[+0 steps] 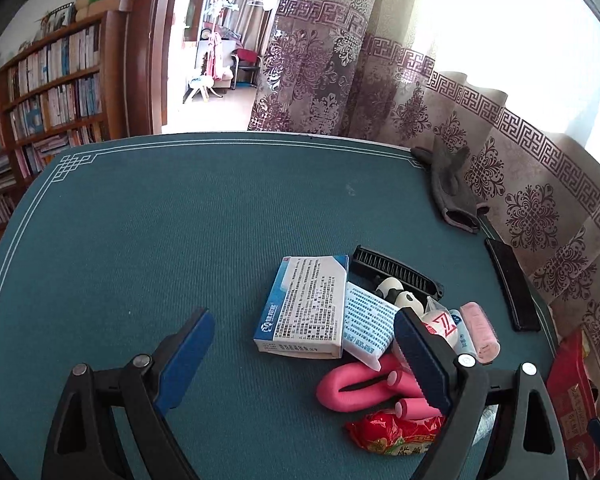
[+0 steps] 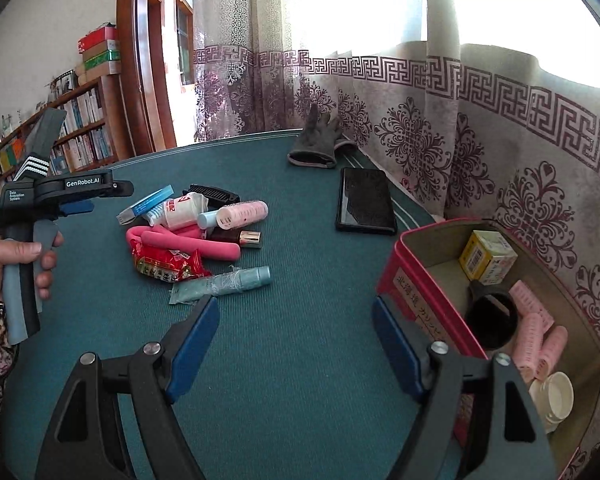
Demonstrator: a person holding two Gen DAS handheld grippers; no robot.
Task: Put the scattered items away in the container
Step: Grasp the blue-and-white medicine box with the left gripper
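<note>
Both grippers stand wide and hold nothing: the left gripper (image 1: 304, 364) hangs over the pile of small things, and the right gripper (image 2: 296, 344) points at bare cloth between the pile and the red box (image 2: 420, 280). The pile lies on the green table cover (image 1: 140, 240), toward its right edge, and the red box stands at that same edge, nearer to the person. In the box there are already a yellow carton (image 2: 487, 262), pink hair rollers (image 2: 536, 332), a black cup (image 2: 492, 320) and white lids (image 2: 552, 396). In the pile, the blue and white carton (image 1: 304, 308) is light and stiff, so I think it is best to pinch it across its thin sides. The pink foam roller (image 2: 188, 244) is soft and will bend; a grip near its middle seems safest. The red snack packet (image 2: 168, 264) is thin and probably slippery, and it may crumple. The blue tube (image 2: 224, 282) in clear wrap lies just beside the packet and can roll away. The small brown bottle with a gold cap (image 2: 244, 237) is half hidden, perhaps glass, so it needs care. A black phone (image 2: 366, 202) and a grey glove (image 2: 316, 144) lie apart, near the far right edge.
</note>
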